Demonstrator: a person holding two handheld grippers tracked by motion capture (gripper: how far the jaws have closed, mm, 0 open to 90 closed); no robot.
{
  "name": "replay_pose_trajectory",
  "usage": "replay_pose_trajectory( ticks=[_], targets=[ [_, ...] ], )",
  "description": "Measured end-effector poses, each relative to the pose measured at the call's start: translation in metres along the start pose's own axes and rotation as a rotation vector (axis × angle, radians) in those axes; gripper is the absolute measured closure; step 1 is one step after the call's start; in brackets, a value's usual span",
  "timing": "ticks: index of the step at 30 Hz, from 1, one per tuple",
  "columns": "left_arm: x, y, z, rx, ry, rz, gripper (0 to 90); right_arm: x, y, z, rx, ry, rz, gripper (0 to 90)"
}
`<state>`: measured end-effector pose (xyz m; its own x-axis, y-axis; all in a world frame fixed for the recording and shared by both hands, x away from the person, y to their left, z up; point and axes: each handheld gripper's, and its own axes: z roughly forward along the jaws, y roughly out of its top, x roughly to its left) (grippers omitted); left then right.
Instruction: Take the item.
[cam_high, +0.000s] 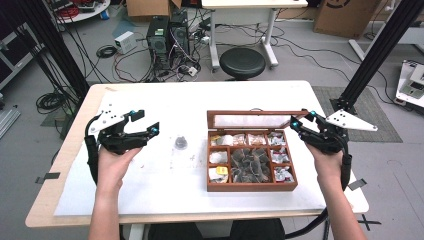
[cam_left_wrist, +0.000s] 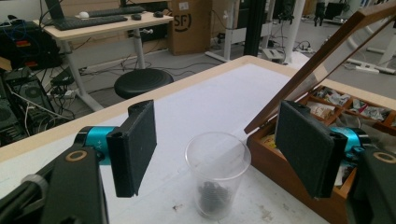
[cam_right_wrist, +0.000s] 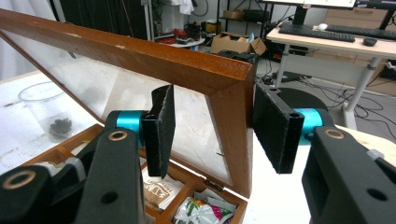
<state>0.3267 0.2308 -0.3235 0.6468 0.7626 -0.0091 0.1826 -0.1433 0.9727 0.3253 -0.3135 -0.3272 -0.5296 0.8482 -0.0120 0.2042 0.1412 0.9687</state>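
A clear plastic cup (cam_high: 180, 142) with a dark clump at its bottom stands on the white sheet, left of a wooden compartment box (cam_high: 250, 188) full of tea sachets. My left gripper (cam_high: 145, 123) hovers left of the cup. In the left gripper view the cup (cam_left_wrist: 217, 172) stands ahead between the open left gripper (cam_left_wrist: 219, 144) pads, touching neither. The glass-paned lid (cam_high: 250, 113) is raised. My right gripper (cam_high: 303, 119) is at its right top corner. In the right gripper view the lid's frame (cam_right_wrist: 140, 53) runs between the right gripper (cam_right_wrist: 215, 128) pads, which clamp that corner.
The white sheet (cam_high: 165, 185) covers most of the wooden table (cam_high: 70, 150). Behind the far edge stand a black stool (cam_high: 242, 62) and computer towers (cam_high: 167, 35) with cables on the floor. Black frame posts rise at both back corners.
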Motion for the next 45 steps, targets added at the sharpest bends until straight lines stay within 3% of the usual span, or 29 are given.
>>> replay_pose_trajectory(
  ticks=[11,25,45],
  targets=[
    [0.0006,0.0086,-0.0043,0.008,0.007,-0.027,27.9,0.0002,-0.0003,-0.0004,0.001,0.001,0.0,50.4],
    [0.0011,0.01,-0.007,-0.006,0.002,-0.029,27.5,-0.0002,-0.0003,-0.0001,-0.001,0.001,-0.003,50.4],
    [0.0006,0.0093,-0.0052,0.017,-0.008,-0.029,26.7,-0.0003,-0.0002,0.0,-0.001,0.003,-0.001,50.4]
  ],
)
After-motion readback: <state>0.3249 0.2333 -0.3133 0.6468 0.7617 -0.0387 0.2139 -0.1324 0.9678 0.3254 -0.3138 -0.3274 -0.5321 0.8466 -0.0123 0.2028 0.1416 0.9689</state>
